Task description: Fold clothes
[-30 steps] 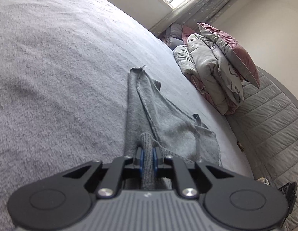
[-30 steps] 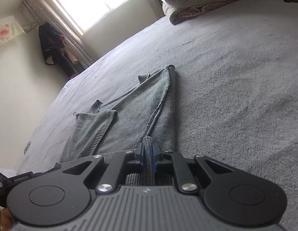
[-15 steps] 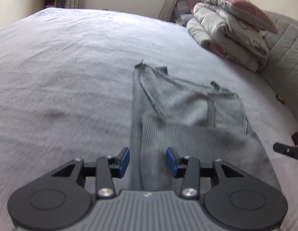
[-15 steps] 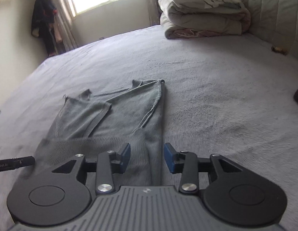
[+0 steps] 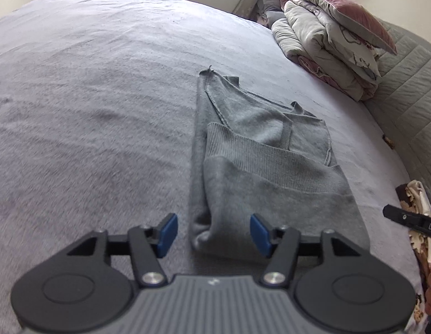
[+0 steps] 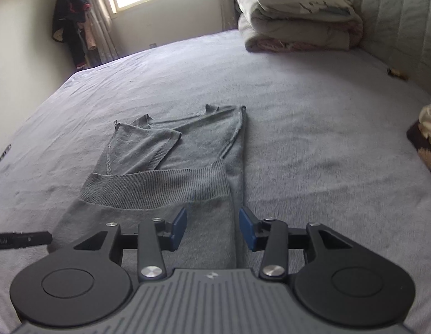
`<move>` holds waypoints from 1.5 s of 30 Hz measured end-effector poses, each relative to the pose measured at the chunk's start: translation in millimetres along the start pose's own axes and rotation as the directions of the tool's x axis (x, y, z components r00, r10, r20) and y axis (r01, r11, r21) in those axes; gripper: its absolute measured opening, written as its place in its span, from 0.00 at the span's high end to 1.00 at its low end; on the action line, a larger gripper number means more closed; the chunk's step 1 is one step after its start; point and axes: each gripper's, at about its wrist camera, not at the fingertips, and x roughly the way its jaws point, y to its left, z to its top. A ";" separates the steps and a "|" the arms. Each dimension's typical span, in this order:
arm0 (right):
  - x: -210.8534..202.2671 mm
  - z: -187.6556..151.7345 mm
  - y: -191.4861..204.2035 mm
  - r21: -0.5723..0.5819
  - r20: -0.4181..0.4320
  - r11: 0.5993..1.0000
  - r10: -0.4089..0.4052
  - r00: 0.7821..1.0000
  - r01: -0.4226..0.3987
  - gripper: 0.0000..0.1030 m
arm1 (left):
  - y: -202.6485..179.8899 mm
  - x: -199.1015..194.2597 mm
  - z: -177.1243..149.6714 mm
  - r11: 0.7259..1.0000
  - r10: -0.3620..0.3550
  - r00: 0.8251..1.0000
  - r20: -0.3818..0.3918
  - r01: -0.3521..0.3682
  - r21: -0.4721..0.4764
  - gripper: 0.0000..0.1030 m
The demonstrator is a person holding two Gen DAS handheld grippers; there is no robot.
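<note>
Sweater: the grey sweater point(image 5: 260, 172) lies flat on the bed point(image 5: 90, 111), bottom part folded up over the top; near the bed's middle
Left gripper point(image 5: 214, 232): fingers apart, just been opening; nothing pinched
Right gripper point(image 6: 212, 229): fingers apart, just been opening; nothing pinched
Quilts point(image 6: 293, 25): stacked at the bed's far corner

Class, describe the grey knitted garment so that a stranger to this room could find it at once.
Start at the big bed with its grey cover. Near the middle of it lies a grey knitted sweater, partly folded, its ribbed hem turned up across the body. Unlike the stacked bedding by the headboard, it lies flat and alone.
</note>
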 end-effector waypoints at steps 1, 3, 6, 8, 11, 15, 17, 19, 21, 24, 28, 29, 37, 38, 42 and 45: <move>0.5 -2.6 -1.6 0.013 -0.004 1.000 0.003 1.000 -0.003 0.54 | 3.9 0.4 -1.1 1.000 -0.010 1.000 0.000 0.010 -0.014 0.42; 4.0 -9.2 -6.0 0.031 -0.010 0.999 0.009 1.000 -0.009 0.54 | 13.6 4.7 -3.4 0.998 -0.036 0.999 -0.002 0.036 -0.061 0.44; 14.7 -21.6 -16.9 0.071 -0.026 0.997 0.015 1.000 -0.013 0.54 | 25.7 14.0 -3.4 0.988 -0.088 0.996 -0.030 0.084 -0.133 0.53; 23.2 -27.8 -24.1 0.103 -0.041 0.995 0.010 0.999 -0.006 0.55 | 30.7 17.7 -2.2 0.978 -0.120 0.992 -0.037 0.112 -0.174 0.62; 32.4 -30.0 -30.9 0.146 -0.061 0.989 0.033 0.998 -0.024 0.57 | 32.7 16.3 0.1 0.967 -0.167 0.986 -0.021 0.160 -0.197 0.65; 40.9 -28.0 -32.4 0.171 -0.071 0.983 0.075 0.995 -0.062 0.74 | 30.2 23.9 -0.9 0.974 -0.154 0.987 -0.038 0.145 -0.173 0.70; 47.8 -27.7 -31.5 0.172 -0.084 0.983 0.080 0.993 -0.065 0.85 | 30.7 31.4 -1.7 0.977 -0.138 0.989 -0.048 0.128 -0.168 0.78; 58.4 -28.9 -30.8 0.160 -0.103 0.986 0.060 0.993 -0.043 0.85 | 31.8 40.5 -2.6 0.983 -0.103 0.993 -0.062 0.092 -0.159 0.79; 65.2 -29.6 -28.8 0.123 -0.103 0.992 0.047 0.994 -0.034 0.85 | 32.1 48.2 -3.3 0.986 -0.089 0.994 -0.069 0.078 -0.145 0.77; 67.2 -27.4 -27.5 0.089 -0.105 0.995 0.043 0.994 -0.034 0.85 | 33.6 49.3 1.5 0.986 -0.104 0.992 -0.077 0.093 -0.138 0.75; 61.2 -23.9 -42.6 0.155 -0.130 0.986 0.084 0.988 -0.063 0.79 | 44.8 48.3 5.2 0.973 -0.168 0.982 -0.091 0.151 -0.175 0.72; 59.7 -23.0 -46.4 0.172 -0.136 0.983 0.094 0.986 -0.070 0.74 | 47.3 49.2 6.6 0.970 -0.184 0.978 -0.096 0.165 -0.180 0.71; 62.9 -27.0 -71.7 0.353 -0.218 0.921 0.250 0.943 -0.163 0.71 | 68.5 59.0 7.7 0.914 -0.320 0.941 -0.111 0.276 -0.296 0.62; 65.1 -27.2 -73.4 0.363 -0.224 0.917 0.260 0.939 -0.167 0.70 | 69.9 60.5 7.8 0.909 -0.330 0.937 -0.111 0.284 -0.306 0.62; 69.9 -27.5 -78.5 0.400 -0.224 0.896 0.301 0.927 -0.194 0.70 | 74.9 67.0 9.4 0.886 -0.367 0.924 -0.110 0.311 -0.343 0.61; 72.4 -28.1 -79.6 0.408 -0.212 0.886 0.327 0.921 -0.220 0.70 | 78.8 75.1 9.4 0.857 -0.404 0.910 -0.092 0.342 -0.386 0.61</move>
